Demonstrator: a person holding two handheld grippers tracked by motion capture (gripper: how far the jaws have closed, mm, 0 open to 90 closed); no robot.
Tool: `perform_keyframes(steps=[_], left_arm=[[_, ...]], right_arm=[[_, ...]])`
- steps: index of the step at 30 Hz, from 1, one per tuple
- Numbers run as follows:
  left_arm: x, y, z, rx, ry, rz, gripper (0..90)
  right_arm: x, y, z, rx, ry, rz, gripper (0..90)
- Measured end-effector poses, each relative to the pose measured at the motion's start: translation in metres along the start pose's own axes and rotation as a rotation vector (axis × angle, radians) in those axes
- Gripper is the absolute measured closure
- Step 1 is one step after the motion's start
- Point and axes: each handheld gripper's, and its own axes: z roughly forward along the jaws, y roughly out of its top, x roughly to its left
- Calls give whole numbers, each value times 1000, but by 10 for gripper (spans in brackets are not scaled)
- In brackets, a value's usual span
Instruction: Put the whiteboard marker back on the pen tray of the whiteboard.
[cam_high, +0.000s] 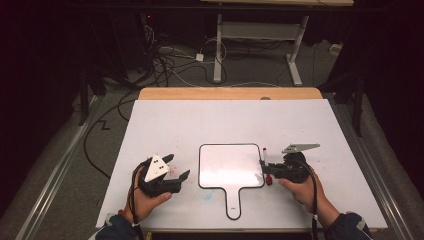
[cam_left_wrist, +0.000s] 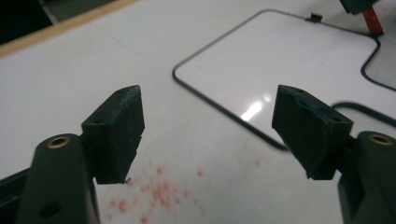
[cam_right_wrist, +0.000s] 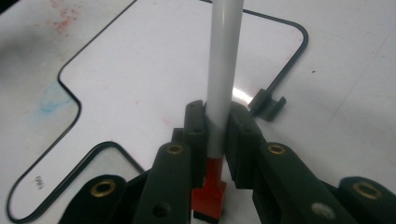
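Observation:
A small white handheld whiteboard (cam_high: 230, 167) with a black rim lies flat on the table, its handle toward the near edge. My right gripper (cam_high: 267, 172) is at the board's right edge, shut on a white marker (cam_high: 265, 167) with a red end. In the right gripper view the pads clamp the marker (cam_right_wrist: 223, 70) just above its red end, over the whiteboard (cam_right_wrist: 154, 84). Left of the board, my left gripper (cam_high: 177, 167) is open and holds nothing. Its jaws stand wide in the left gripper view (cam_left_wrist: 210, 135), facing the whiteboard (cam_left_wrist: 280, 60) and the marker's red end (cam_left_wrist: 372, 21).
A white sheet (cam_high: 165, 125) covers the table, with a wooden edge (cam_high: 230, 93) at the far side. Red smudges (cam_left_wrist: 159, 191) mark the sheet by my left gripper, and a blue smudge (cam_right_wrist: 51, 100) lies beside the board's handle. A small black clip (cam_right_wrist: 266, 105) sits on the board's rim.

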Motion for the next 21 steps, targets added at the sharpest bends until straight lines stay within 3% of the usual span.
perform_keyframes(steps=[2,5,8,14,16,21], left_arm=[[-5,-5,-4,16,1,18,235],[-8,-7,-5,25,-12,22,235],[-8,-7,-4,30,-28,21,235],[-7,-8,-2,45,-40,11,236],[-7,-8,-2,45,-46,10,235],[-8,-7,-1,45,-53,12,235]], right_arm=[[-1,2,8,11,-5,-3,791],[-1,4,19,30,-56,-17,806],[-1,5,23,7,-91,-26,799],[4,6,25,-14,-181,-106,730],[7,8,26,-21,-232,-144,670],[4,11,30,-24,-252,-160,672]])
